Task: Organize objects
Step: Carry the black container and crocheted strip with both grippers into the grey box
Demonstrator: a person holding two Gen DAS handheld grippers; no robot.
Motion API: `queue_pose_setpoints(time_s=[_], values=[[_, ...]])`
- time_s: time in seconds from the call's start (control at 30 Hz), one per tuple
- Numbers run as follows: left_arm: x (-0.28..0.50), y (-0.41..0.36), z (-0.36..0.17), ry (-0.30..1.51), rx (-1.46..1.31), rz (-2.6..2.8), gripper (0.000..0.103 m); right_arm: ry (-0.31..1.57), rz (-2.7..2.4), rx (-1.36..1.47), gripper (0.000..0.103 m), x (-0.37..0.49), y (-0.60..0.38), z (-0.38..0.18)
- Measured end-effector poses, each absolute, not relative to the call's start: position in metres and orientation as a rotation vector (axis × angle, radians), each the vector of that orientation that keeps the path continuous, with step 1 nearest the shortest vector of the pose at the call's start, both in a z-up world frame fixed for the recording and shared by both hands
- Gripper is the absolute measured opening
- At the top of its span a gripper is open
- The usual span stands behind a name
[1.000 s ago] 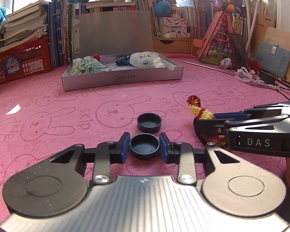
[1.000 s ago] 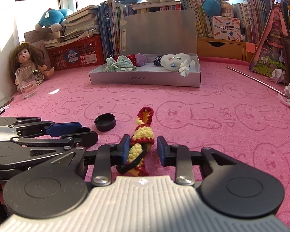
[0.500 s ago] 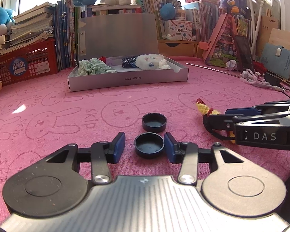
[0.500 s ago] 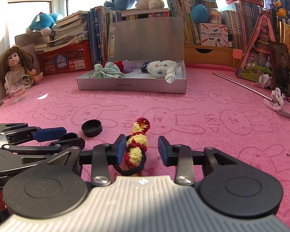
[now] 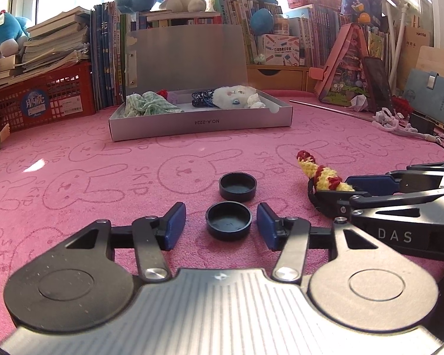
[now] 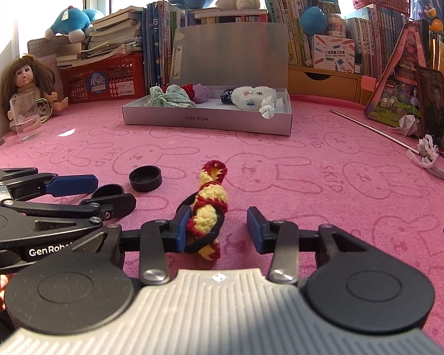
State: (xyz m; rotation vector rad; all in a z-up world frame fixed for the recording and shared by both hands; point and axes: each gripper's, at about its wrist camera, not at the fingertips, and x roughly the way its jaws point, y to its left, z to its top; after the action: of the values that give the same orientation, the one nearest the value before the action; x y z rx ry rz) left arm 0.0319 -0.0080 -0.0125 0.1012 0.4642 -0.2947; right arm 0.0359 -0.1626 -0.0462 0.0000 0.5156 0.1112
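Two black round caps lie on the pink cloth. My left gripper is open with the near cap between its blue pads, not touching. The far cap lies just beyond it and also shows in the right wrist view. My right gripper is open around a yellow and red crocheted piece on a black band; the left pad touches it, the right pad stands apart. The piece also shows in the left wrist view. An open grey box sits ahead.
The box holds a green cloth, a white plush and small items. A doll and glass stand at far left. Red crate, books and plush toys line the back. A metal rod and cords lie at right.
Both grippers have opened: the left one let go of the near cap, the right one widened around the crocheted piece. Both pulled back a little.
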Motion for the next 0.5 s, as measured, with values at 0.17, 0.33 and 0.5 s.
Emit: queue_pose_setpoints(time_s=[0.17, 0.33, 0.5], values=[[0.0315, -0.0092, -0.0125, 0.469, 0.098, -0.29, 0.062, 0.517, 0.111, 0.003, 0.053, 0.0367, -0.1623, -0.0464], [0.028, -0.0076, -0.0109, 0.472, 0.083, -0.3, 0.047, 0.516, 0.113, 0.004, 0.053, 0.0375, -0.1623, -0.0462], [0.0222, -0.0078, -0.0099, 0.468, 0.095, -0.319, 0.038, 0.514, 0.117, 0.018, 0.047, 0.0379, -0.1629, -0.0461]])
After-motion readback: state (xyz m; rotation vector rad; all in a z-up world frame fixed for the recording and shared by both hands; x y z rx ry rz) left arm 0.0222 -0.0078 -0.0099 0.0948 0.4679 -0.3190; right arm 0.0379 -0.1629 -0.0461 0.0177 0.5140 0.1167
